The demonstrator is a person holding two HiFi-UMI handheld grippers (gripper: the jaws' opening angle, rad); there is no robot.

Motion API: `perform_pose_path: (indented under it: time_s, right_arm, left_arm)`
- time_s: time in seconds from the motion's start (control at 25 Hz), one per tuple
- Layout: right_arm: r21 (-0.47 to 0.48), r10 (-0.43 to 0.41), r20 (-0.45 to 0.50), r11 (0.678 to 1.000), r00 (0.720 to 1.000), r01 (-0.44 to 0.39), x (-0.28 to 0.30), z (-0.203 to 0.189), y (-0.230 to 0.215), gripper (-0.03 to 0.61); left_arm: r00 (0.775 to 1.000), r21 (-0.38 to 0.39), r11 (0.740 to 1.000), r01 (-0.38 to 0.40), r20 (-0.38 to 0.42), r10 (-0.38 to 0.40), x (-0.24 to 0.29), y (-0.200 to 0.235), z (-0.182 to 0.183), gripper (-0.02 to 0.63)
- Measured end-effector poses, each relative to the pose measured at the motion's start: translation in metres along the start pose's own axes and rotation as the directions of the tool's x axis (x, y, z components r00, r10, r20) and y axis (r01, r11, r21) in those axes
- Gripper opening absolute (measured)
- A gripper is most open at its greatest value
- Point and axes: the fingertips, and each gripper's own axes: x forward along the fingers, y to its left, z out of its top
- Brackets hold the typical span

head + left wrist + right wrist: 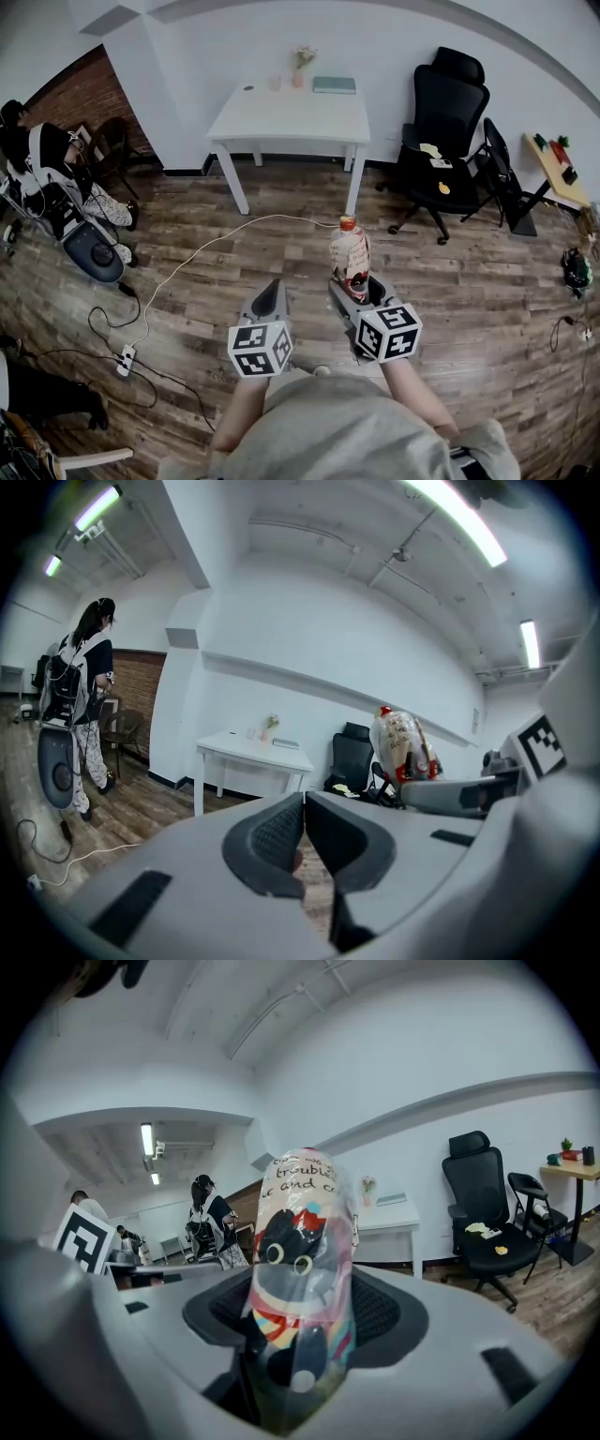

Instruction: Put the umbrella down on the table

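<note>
Right claw clamped on the folded umbrella's lower body, my left claw closed on nothing, both well short of the white tabletop; I judge the umbrella light, its glossy sleeve slippery, best gripped mid-body.

The lower end of the umbrella is hidden between the pads of the right tool, so its tip is not seen. The print on its wrapper is bent round the curve and is only partly readable. In the head view, the hands are covered by the marker cubes. The things at the back of the tabletop are too small to be told apart. The things on the wooden side table by the right rim cannot be made out.
</note>
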Motion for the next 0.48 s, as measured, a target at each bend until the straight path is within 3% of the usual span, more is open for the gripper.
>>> perform_pose_path:
  time_s: [0.48]
  right_arm:
    - [0.021, 0.017, 0.0, 1.0, 1.0, -0.017, 0.015, 0.013, -0.02, 0.273]
  left_arm:
    - [1.0, -0.007, 1.0, -0.017, -0.026, 0.017, 0.022, -0.001, 0.001, 0.008]
